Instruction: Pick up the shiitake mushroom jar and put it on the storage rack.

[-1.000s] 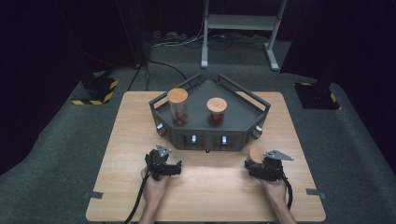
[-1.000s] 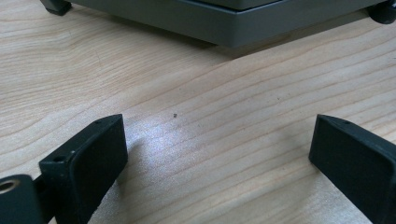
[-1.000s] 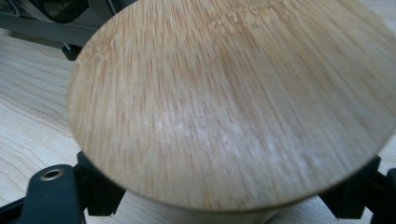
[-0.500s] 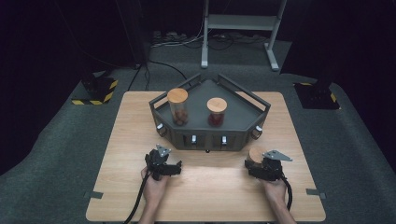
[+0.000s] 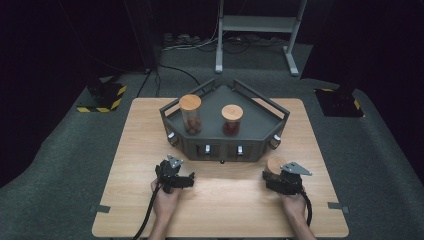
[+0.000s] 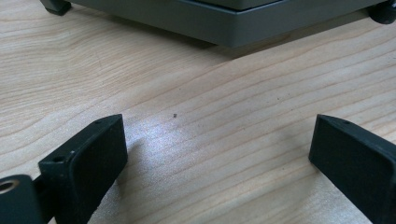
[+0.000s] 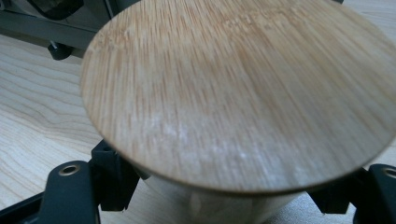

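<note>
Gripping the jar (image 7: 243, 116) below its wooden lid, the right gripper (image 5: 278, 176) had just closed; probably best lifted straight. At nine o'clock, the left gripper (image 6: 219, 154) sat open, empty.

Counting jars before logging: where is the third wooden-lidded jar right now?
In the high view, the third jar stands on the table at the right, just in front of the grey tray, between the right gripper's jaws.

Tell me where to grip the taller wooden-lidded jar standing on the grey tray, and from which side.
Grip the taller jar on its glass body just under the overhanging wooden lid, jaws level. It stands upright near the grey tray's left rear rail, so probably come from the front, over the low near edge, with the open left hand-held gripper.
</note>
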Demonstrator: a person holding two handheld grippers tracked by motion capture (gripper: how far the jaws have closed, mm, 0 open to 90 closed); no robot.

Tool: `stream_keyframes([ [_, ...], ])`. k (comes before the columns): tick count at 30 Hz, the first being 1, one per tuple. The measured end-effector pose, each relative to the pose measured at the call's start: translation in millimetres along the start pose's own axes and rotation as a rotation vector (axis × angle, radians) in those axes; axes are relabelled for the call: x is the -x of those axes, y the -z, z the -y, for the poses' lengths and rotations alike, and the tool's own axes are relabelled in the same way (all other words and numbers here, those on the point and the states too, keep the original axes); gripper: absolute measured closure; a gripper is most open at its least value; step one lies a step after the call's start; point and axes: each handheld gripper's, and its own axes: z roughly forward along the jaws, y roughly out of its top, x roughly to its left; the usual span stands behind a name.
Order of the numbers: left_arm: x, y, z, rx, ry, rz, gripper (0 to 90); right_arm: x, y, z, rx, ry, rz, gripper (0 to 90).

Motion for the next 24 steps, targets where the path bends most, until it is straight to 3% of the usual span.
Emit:
stream_keyframes([
  [6,0.0,0.0,0.0,0.000,0.000,0.000,4.1,5.1,3.4,0.1,0.007,-0.021,0.014,25.2],
  [24,0.0,0.0,0.0,0.000,0.001,0.000,4.1,8.0,17.3,-9.0,0.022,-0.001,0.013,25.2],
])
